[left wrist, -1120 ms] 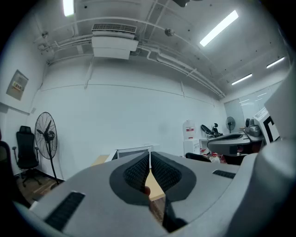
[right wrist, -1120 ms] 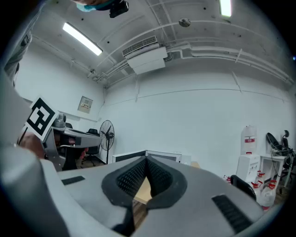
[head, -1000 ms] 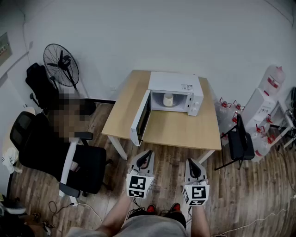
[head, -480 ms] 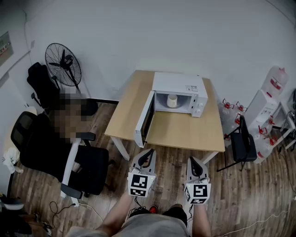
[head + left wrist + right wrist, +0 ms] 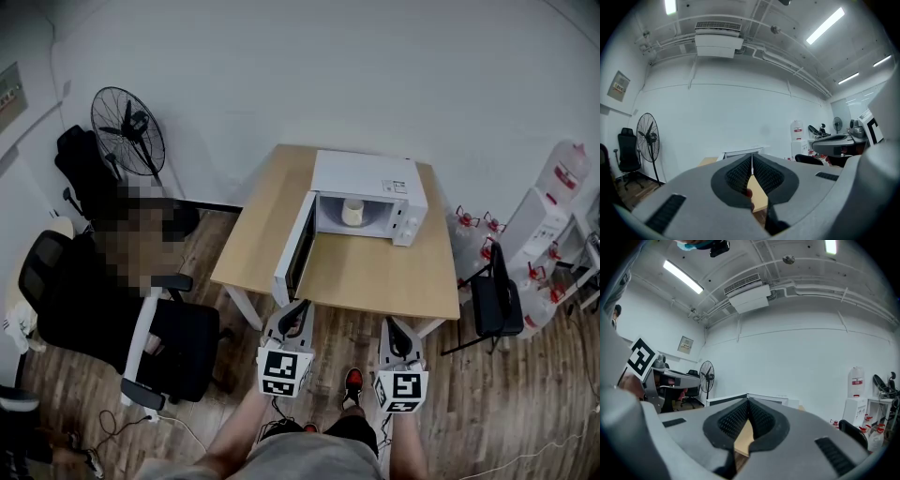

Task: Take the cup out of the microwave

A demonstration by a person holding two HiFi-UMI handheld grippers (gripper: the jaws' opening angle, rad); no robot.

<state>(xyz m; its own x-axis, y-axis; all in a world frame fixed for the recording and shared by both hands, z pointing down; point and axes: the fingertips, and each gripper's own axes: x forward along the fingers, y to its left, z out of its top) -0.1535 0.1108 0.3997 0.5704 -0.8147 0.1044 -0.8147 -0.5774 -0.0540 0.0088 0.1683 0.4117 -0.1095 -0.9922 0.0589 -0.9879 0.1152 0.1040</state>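
A white microwave (image 5: 370, 178) stands at the back of a wooden table (image 5: 375, 281), its door (image 5: 292, 248) swung open to the left. A pale cup (image 5: 352, 212) sits inside the cavity. My left gripper (image 5: 298, 307) and right gripper (image 5: 392, 325) are held side by side over the floor, just short of the table's near edge, both pointing at it. Each has its jaws shut with nothing between them. In the left gripper view the left gripper (image 5: 751, 161) shows the table edge and microwave behind its tips. The right gripper (image 5: 748, 401) shows the same in its own view.
A black office chair (image 5: 112, 319) stands on the wooden floor at the left, with a floor fan (image 5: 128, 131) behind it. A black folding chair (image 5: 495, 305) and large water bottles (image 5: 567, 169) stand right of the table. Cables lie on the floor at the lower left.
Both grippers have moved forward toward the table, still shut. The table and microwave sit nearer in the head view, and a red shoe has stepped forward between the grippers.
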